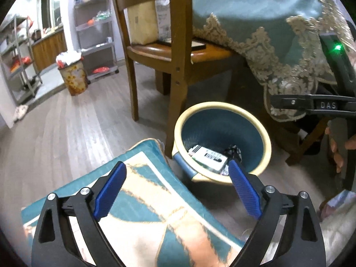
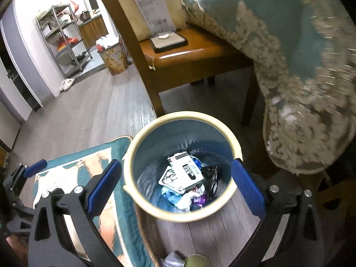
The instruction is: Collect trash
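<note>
Grey plank floor (image 2: 93, 115) runs back to metal shelves (image 1: 95, 33) and a full patterned can (image 1: 73, 77). Nearer, a wooden chair (image 2: 195, 55) stands by a lace-edged teal cloth (image 1: 255, 11), and a teal rug (image 1: 144, 200) lies beside the bin (image 2: 231, 142). Trash (image 2: 189, 178) lies in the bin's bottom: a white packet, black and purple wrappers. Left hand-held gripper (image 1: 178, 187) and right hand-held gripper (image 2: 175, 184) both stand wide apart, holding nothing, above the bin.
</note>
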A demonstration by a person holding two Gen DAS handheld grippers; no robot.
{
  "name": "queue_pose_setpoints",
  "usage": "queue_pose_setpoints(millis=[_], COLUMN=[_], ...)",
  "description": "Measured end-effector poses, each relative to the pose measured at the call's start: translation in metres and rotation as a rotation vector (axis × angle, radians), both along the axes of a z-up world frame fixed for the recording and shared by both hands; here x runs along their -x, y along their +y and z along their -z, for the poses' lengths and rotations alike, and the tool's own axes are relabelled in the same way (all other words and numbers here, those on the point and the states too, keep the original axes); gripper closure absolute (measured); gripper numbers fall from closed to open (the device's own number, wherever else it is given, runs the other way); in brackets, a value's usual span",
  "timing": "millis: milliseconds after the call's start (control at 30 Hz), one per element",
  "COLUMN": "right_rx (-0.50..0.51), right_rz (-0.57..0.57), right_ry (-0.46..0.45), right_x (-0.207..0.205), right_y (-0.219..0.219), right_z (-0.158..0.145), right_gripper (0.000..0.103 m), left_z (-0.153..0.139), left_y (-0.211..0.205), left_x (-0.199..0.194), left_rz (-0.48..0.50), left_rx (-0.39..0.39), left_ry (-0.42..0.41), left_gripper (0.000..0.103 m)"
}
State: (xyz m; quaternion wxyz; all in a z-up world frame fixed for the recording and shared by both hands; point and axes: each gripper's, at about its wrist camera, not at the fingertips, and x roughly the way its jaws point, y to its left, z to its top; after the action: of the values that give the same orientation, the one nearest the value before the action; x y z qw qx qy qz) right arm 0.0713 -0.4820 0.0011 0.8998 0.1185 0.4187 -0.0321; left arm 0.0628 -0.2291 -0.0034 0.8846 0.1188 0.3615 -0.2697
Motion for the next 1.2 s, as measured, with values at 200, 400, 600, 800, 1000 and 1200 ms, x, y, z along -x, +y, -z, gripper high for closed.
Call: queue_pose_setpoints(millis=[200,400,600,800,1000,1200], right_rx=[-0.023,0.057,0.109,0.149,0.148,0.171], right_rz=[0.02,-0.01,0.012,0.005,-0.006,-0.026], right_ry=[-0.015,-0.057,-0.16,-0.257,-0.257,-0.244], right_x=[0.057,0.103,0.14,0.155,0.153,0.147], right_y=[0.014,0.047,0.07,0.08,0.088,0.096], right_z=[-0.016,-0.027,-0.044,-0.059,-0.057,-0.054], right_gripper=[0.006,0.006,0.006,0.006,0.006,0.006], left_z=[-0.028,-0.054,-0.078,-0.087,-0.087,-0.086], left_y=[0.027,0.044,0.06,0.07,0.073,0.069], left_x=[0.041,0.078,0.105,0.113,0.116,0.118], left_rz=[-0.037,-0.09,-0.123,-0.172,-0.174,-0.166], left_rx=[0.042,0.065,0.138,0.147,0.142,0.093], left_ry=[-0.039,-0.074,-0.116,-0.142,-0.171,-0.212], left_gripper=[0.005,0.005,0.005,0.005,0.005,0.005])
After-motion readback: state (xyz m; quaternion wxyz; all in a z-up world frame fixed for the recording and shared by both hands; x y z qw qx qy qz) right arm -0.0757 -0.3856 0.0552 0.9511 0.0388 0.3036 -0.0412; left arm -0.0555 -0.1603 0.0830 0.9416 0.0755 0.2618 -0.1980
